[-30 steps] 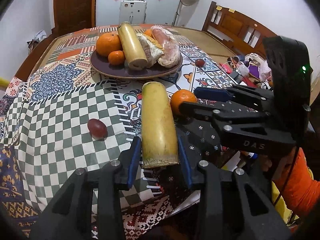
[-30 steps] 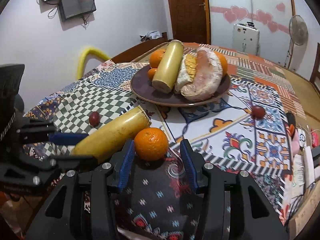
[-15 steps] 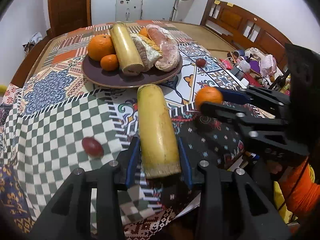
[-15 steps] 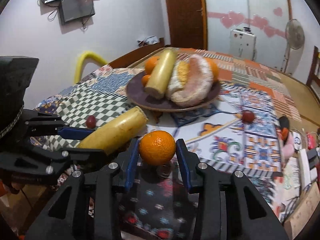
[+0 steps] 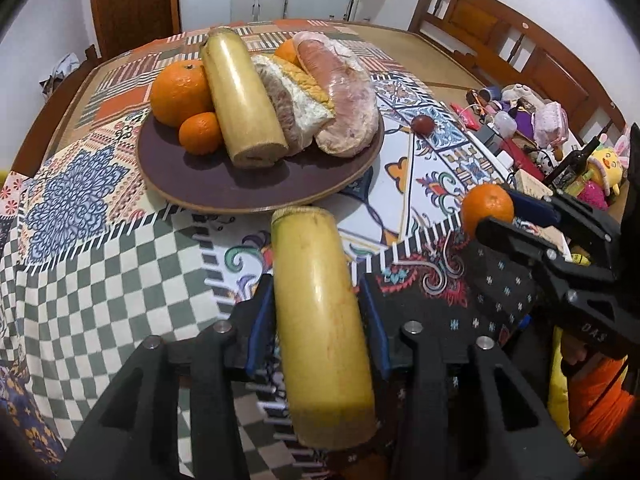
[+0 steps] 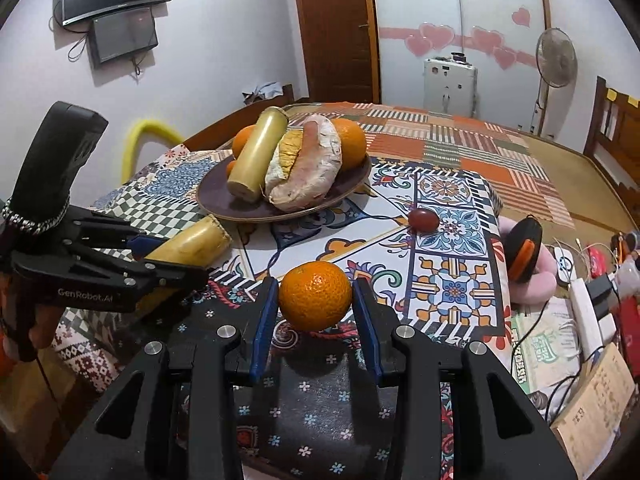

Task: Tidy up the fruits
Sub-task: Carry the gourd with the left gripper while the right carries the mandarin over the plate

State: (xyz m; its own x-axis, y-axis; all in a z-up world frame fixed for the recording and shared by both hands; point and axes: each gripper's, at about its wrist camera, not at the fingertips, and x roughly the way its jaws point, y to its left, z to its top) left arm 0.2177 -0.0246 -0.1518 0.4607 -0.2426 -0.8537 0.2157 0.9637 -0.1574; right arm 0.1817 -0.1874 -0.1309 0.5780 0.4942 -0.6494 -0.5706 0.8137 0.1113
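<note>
Left gripper (image 5: 316, 316) clamped on long yellow banana-like cylinder (image 5: 320, 320), jaws just widening slightly, right gripper (image 6: 316, 300) clamped on round orange tangerine (image 6: 315, 295), dark purple round plate (image 5: 192, 184) beyond

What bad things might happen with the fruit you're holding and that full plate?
1. The plate is already crowded, so adding more might send a fruit rolling off its rim.
2. The left gripper grips the long yellow fruit near one end; it might tip or slip out.
3. The round orange in the right gripper could squirt free and roll off the table's edge.
</note>
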